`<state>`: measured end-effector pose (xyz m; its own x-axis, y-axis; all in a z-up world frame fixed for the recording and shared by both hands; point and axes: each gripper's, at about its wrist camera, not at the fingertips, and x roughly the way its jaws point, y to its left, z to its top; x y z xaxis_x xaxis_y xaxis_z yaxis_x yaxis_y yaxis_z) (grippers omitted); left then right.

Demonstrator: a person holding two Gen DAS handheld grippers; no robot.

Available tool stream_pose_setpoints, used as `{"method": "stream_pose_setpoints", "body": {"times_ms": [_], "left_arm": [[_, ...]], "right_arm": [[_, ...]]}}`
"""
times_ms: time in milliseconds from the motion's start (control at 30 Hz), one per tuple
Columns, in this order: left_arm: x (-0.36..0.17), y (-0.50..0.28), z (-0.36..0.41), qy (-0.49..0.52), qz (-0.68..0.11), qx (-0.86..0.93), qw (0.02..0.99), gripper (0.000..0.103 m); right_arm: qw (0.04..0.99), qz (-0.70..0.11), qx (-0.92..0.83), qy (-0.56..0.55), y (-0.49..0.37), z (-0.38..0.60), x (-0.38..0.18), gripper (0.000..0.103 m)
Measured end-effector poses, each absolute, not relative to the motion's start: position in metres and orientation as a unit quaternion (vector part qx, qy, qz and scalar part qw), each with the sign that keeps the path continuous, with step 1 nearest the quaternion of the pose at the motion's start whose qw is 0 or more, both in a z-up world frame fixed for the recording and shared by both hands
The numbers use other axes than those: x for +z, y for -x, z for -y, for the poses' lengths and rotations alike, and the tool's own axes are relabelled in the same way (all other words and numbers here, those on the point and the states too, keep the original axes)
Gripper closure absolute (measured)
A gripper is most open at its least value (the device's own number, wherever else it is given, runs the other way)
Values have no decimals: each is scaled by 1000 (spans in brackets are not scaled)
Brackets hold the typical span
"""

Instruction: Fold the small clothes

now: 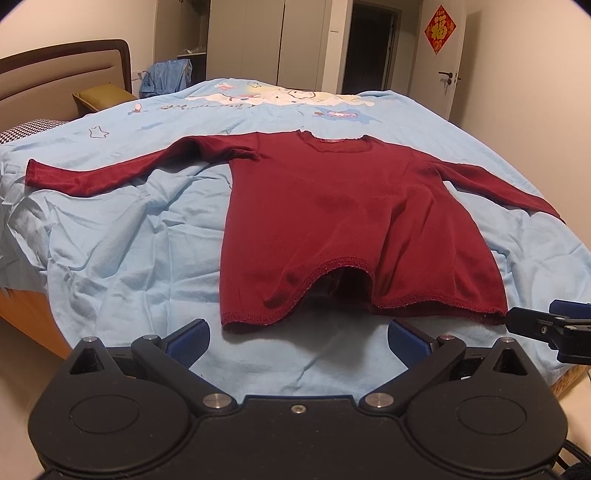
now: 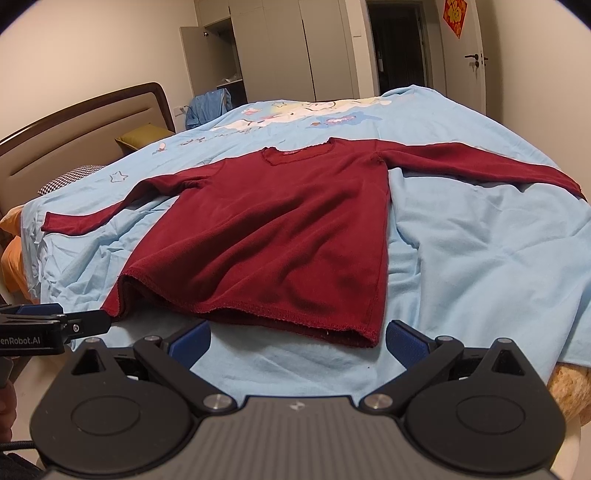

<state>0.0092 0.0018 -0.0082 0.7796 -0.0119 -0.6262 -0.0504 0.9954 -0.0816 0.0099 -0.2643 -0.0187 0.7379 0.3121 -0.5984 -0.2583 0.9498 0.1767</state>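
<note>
We see one dark red long-sleeved knit shirt [image 1: 332,221] lying flat on the light blue cartoon-print bedsheet [image 1: 129,240], hem toward the near edge of the bed, neckline toward the far edge, both sleeves spread out sideways. The hem is bunched up in the middle, leaving a small arch off the sheet. Two grippers in play. Our left gripper [image 1: 297,341] sits just short of the hem at the near edge, its two blue-padded fingers [image 1: 188,341] spread wide, nothing between them, not touching the shirt. Our right gripper [image 2: 297,341] is also spread wide and empty, just short of the hem's right corner; right wrist view shows the shirt [image 2: 277,229] from that side. Each camera catches the other gripper's tip at the frame edge, close to a hem corner; we cannot tell if either touches cloth. Elsewhere: one olive green pillow [image 1: 99,98] and one black-and-white houndstooth cushion [image 1: 29,129] at the headboard edge, one brown-framed padded headboard [image 1: 66,70], one blue garment [image 1: 170,75] heaped beyond the far edge, one red diamond paper decoration [image 1: 439,29] on the white door.
</note>
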Motion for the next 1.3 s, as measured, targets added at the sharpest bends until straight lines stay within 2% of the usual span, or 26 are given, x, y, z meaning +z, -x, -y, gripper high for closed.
{"method": "stream_pose_setpoints", "body": {"times_ms": [633, 933, 1300], "left_arm": [[-19, -30, -2, 51, -374, 14, 926, 1], [-5, -46, -22, 69, -360, 38, 929, 1], [20, -93, -32, 53, -338, 66, 937, 1]], "right_arm": [[913, -379, 148, -36, -27, 260, -31, 0], [896, -423, 130, -21, -44, 260, -42, 0], [896, -428, 119, -26, -71, 266, -36, 0]]}}
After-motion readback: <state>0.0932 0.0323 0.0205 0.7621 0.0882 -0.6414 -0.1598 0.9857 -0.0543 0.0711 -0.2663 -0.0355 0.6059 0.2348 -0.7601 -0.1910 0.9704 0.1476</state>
